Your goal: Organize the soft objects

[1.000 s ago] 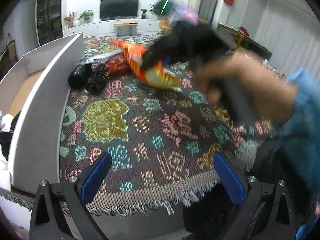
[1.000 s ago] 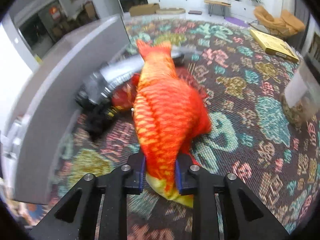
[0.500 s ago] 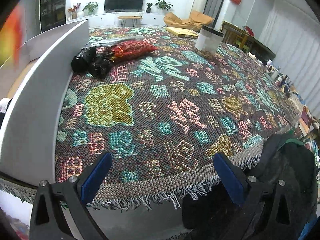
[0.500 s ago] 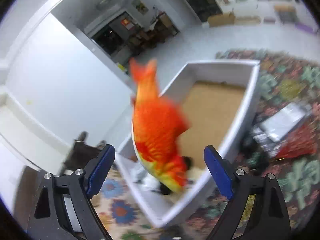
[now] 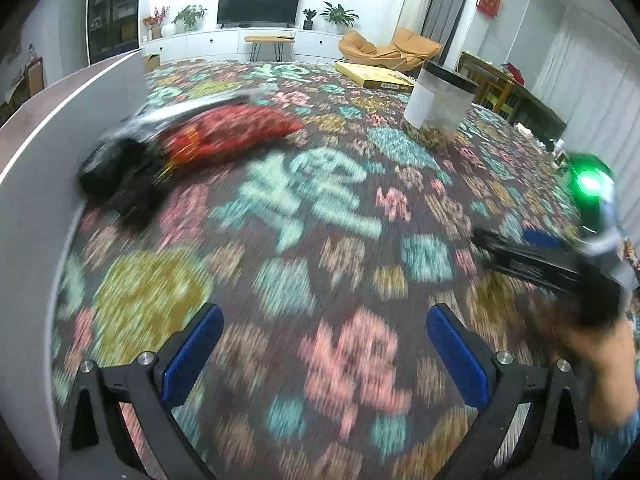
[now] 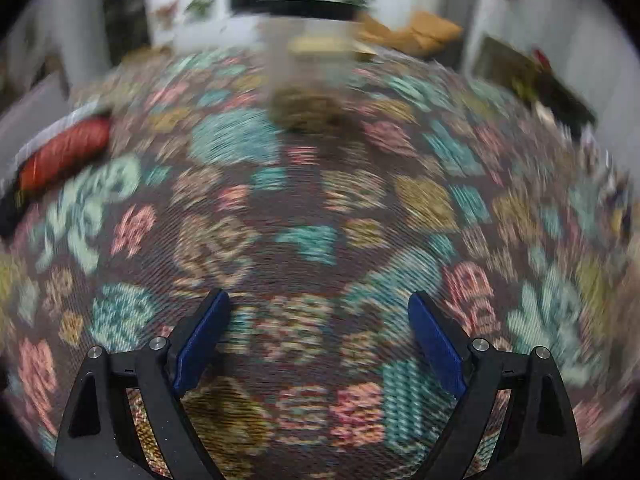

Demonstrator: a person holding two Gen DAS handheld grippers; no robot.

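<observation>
A red soft toy (image 5: 228, 134) lies on the patterned tablecloth (image 5: 320, 220) at the far left, with a silver soft piece (image 5: 180, 110) behind it and black soft things (image 5: 120, 176) beside it, all next to the grey bin wall (image 5: 36, 184). The red toy also shows in the right wrist view (image 6: 66, 152). My left gripper (image 5: 320, 344) is open and empty over the cloth. My right gripper (image 6: 318, 332) is open and empty; it shows at the right of the left wrist view (image 5: 532, 258). The orange fish is not in view.
A clear jar (image 5: 438, 106) with brown contents stands on the cloth at the back right, blurred in the right wrist view (image 6: 308, 80). A yellow flat box (image 5: 374, 76) lies behind it. Both views are motion-blurred.
My right gripper let the orange fish go over the bin and swung back over the table, open. My left gripper moved forward over the cloth toward the red toy.
</observation>
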